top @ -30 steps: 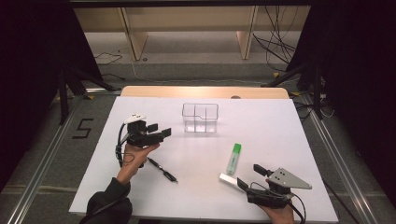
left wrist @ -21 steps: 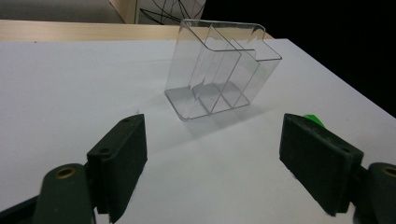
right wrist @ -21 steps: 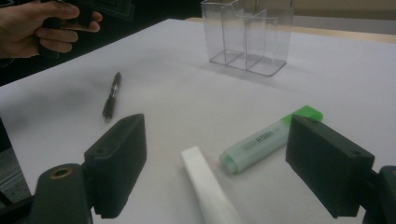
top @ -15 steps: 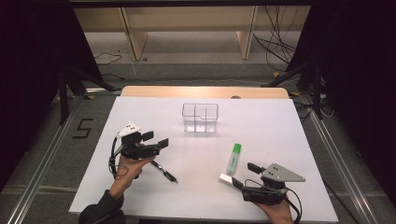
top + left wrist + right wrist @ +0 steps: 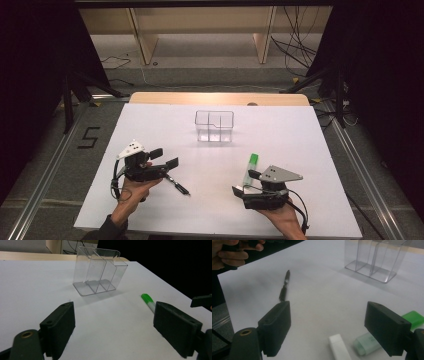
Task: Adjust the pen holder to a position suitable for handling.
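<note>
At the left of the high view, we held the left gripper (image 5: 167,158) low over the white table (image 5: 300,130), well in front of the clear divided organizer (image 5: 214,126). Its jaws had just been opening and stood wide apart with nothing between them; the left gripper view showed bare table between the black pads. Compared with a second before, this hand had drawn back toward our edge of the table, and the black pen (image 5: 176,183) lay flat on the surface just beside and below the jaws, touched by nothing. We judged that the pen had been let go or passed over rather than carried, so it was not yet in the organizer, which stood empty near the far middle of the table.

Farther right, the green-capped marker (image 5: 251,167) lay pointing toward the organizer, with a small white eraser-like block (image 5: 339,348) near its lower end. The right gripper (image 5: 240,189) had shifted a little since the earlier frames and hovered just short of them, jaws open and empty in its own view. We judged both pen and marker were still waiting to be picked up and put in a compartment.
</note>
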A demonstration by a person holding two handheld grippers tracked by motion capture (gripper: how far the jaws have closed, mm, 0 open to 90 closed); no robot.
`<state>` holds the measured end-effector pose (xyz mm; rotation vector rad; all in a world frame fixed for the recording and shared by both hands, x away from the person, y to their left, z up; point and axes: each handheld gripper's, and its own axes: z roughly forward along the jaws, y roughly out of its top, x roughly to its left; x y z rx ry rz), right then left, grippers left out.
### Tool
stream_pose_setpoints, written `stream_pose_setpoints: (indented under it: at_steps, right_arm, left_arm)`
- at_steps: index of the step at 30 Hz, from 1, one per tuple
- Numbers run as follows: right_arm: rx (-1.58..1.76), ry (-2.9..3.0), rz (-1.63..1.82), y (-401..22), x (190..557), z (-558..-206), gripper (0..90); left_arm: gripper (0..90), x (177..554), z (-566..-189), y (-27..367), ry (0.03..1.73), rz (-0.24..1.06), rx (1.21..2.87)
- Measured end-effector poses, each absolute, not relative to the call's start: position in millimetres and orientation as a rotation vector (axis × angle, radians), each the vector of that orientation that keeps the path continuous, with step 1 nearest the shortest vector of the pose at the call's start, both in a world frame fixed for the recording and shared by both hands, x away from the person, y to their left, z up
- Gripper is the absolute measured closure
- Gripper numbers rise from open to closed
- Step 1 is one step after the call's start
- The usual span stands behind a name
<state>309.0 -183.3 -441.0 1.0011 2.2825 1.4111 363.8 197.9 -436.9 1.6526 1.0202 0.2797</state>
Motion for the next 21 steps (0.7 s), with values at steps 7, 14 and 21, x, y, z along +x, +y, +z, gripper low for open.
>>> stream_pose_setpoints:
  at_steps: [7, 14, 21]
  right_arm:
    - [0.976, 2.325, 1.388, -166.9, 316.2, -438.0, 22.4]
    - [0.951, 2.372, 1.379, -147.4, 325.7, -437.6, 22.7]
    - [0.95, 2.41, 1.361, -133.4, 332.0, -438.3, 22.6]
  left_arm:
    - [16.6, 357.0, -442.4, 201.0, 1.029, 0.255, 1.646]
    - [16.5, 350.3, -448.3, 203.8, 1.039, 0.311, 1.676]
    - [16.6, 346.5, -451.2, 207.0, 1.048, 0.346, 1.682]
